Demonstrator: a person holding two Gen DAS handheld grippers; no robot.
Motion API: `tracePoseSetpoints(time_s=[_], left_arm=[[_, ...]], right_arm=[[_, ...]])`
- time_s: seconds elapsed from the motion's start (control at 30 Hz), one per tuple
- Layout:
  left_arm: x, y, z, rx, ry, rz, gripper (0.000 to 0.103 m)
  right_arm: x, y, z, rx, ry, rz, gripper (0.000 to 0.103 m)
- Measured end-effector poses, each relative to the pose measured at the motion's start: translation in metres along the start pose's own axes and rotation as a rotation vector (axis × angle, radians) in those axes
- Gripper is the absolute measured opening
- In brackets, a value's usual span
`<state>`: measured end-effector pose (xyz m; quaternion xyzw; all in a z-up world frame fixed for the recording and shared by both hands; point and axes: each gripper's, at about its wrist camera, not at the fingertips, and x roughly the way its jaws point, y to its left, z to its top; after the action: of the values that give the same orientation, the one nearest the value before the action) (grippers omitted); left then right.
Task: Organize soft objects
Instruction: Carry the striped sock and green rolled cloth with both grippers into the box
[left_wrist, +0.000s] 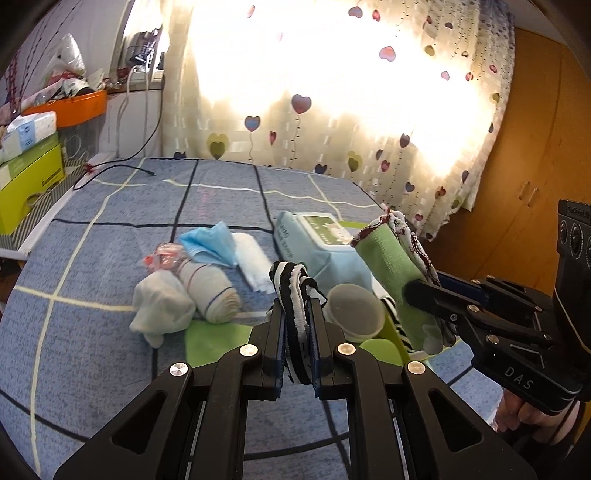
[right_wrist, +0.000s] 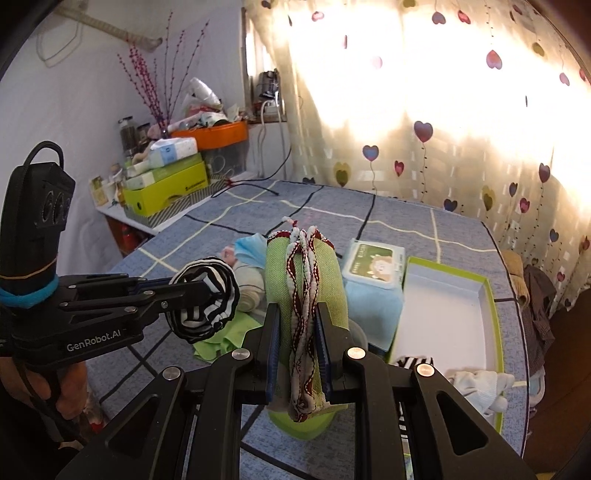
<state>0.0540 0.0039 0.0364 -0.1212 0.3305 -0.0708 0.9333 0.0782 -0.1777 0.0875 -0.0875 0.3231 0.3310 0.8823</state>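
My left gripper (left_wrist: 297, 314) is shut on a black-and-white striped cloth (left_wrist: 295, 291), held above the bed; it also shows in the right wrist view (right_wrist: 207, 299). My right gripper (right_wrist: 297, 325) is shut on a folded green cloth with red-and-white trim (right_wrist: 306, 280), also seen in the left wrist view (left_wrist: 395, 280). On the bed lie a white sock bundle (left_wrist: 162, 306), a rolled beige bandage (left_wrist: 210, 291), a blue mask (left_wrist: 210, 245), white gauze (left_wrist: 251, 262) and a wet-wipe pack (left_wrist: 317, 243). A green-rimmed open box (right_wrist: 447, 314) holds a white cloth (right_wrist: 476, 384).
A blue checked bedspread (left_wrist: 110, 229) covers the bed. A shelf with boxes and an orange tray (left_wrist: 74, 107) stands at the left. A heart-print curtain (left_wrist: 332, 92) hangs behind. A grey lidded cup (left_wrist: 354, 314) and a green cloth (left_wrist: 214, 339) lie below the grippers.
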Motion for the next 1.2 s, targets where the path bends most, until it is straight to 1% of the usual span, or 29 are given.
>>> tracePoseSetpoints(time_s=[0.33,0.73,1.2], left_arm=[[0.007,-0.025,0.004,0.038,0.008,-0.023,0.011],[0.017,-0.044,0.009,0.064,0.023,-0.04,0.011],[0.031,-0.09,0.018,0.133,0.045,-0.09,0.011]], right_arm=[[-0.015,-0.024,-0.009,0.044,-0.016,-0.032,0.017],[-0.031,-0.049,-0.018,0.095,-0.037,-0.072,0.017],[-0.055,-0.09,-0.038,0.178,-0.046,-0.132,0.017]])
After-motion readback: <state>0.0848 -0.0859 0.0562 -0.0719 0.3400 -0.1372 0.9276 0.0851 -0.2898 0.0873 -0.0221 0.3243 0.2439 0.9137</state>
